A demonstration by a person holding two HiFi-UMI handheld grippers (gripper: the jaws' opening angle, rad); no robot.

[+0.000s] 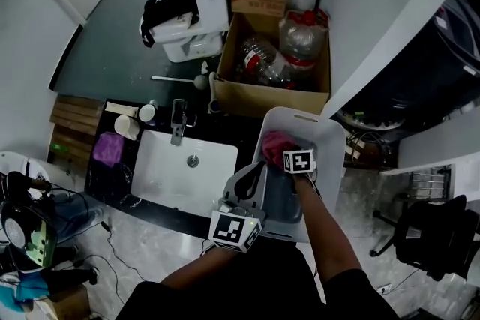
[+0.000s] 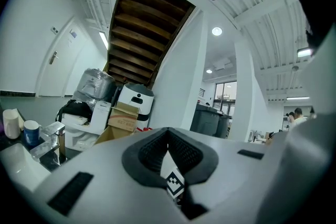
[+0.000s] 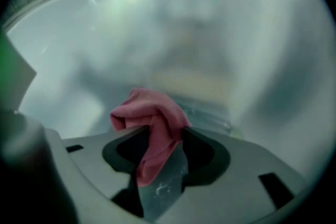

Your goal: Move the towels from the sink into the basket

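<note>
A pink towel (image 1: 276, 146) lies inside the white basket (image 1: 330, 139), which stands right of the sink (image 1: 157, 180). My right gripper (image 1: 280, 155) reaches down into the basket. In the right gripper view its jaws stand open (image 3: 160, 136); the pink towel (image 3: 152, 118) hangs loosely between them, draped against the left jaw, with a gap beside it and the basket wall (image 3: 157, 23) behind. My left gripper (image 1: 255, 177) hovers over the basket's near left rim, its tips meeting (image 2: 168, 131), nothing held. A purple cloth (image 1: 109, 148) lies on the counter left of the sink.
A faucet (image 1: 178, 124) and two cups (image 1: 129, 125) stand at the sink's back edge. Behind the basket is a cardboard box (image 1: 274, 90) holding plastic bottles. An office chair (image 1: 427, 236) is at the right and cables run over the floor at the left.
</note>
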